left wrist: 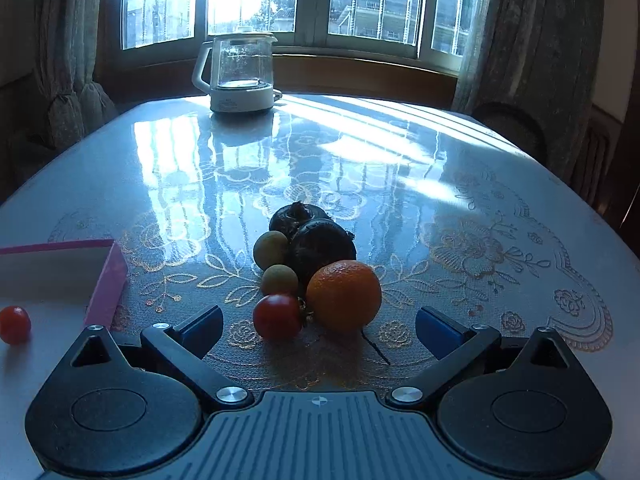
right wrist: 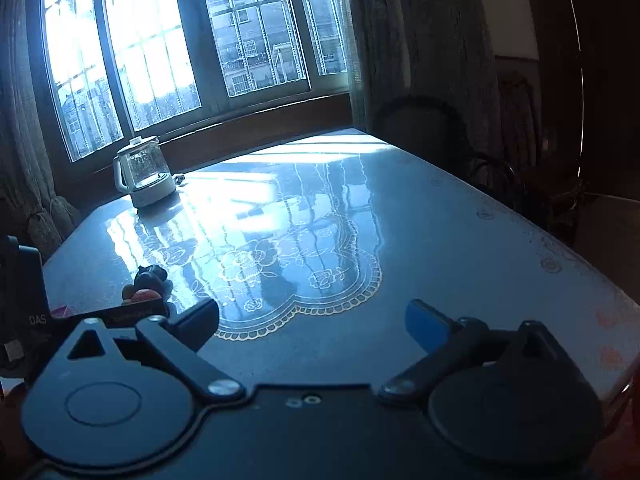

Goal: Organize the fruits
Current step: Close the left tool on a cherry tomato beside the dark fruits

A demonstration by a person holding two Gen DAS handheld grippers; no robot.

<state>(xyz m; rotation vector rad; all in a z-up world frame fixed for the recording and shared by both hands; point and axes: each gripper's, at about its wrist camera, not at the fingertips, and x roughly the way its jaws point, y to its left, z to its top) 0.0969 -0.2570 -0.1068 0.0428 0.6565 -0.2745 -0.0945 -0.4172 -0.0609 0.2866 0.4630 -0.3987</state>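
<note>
In the left wrist view a cluster of fruit lies on the table: an orange (left wrist: 344,295), a red cherry tomato (left wrist: 277,317), two small yellow-green fruits (left wrist: 279,279) (left wrist: 271,249) and two dark round fruits (left wrist: 320,246) (left wrist: 289,216). My left gripper (left wrist: 319,330) is open and empty, just short of the tomato and orange. A pink-rimmed white box (left wrist: 106,292) sits at the left with another cherry tomato (left wrist: 15,325) inside. My right gripper (right wrist: 314,322) is open and empty over bare table; the fruit cluster (right wrist: 147,280) shows far left there, partly hidden.
A glass kettle (left wrist: 240,74) stands at the table's far side by the window; it also shows in the right wrist view (right wrist: 144,174). A lace-patterned glossy cover (left wrist: 460,240) lies on the table. A dark chair (right wrist: 424,128) stands at the far right edge.
</note>
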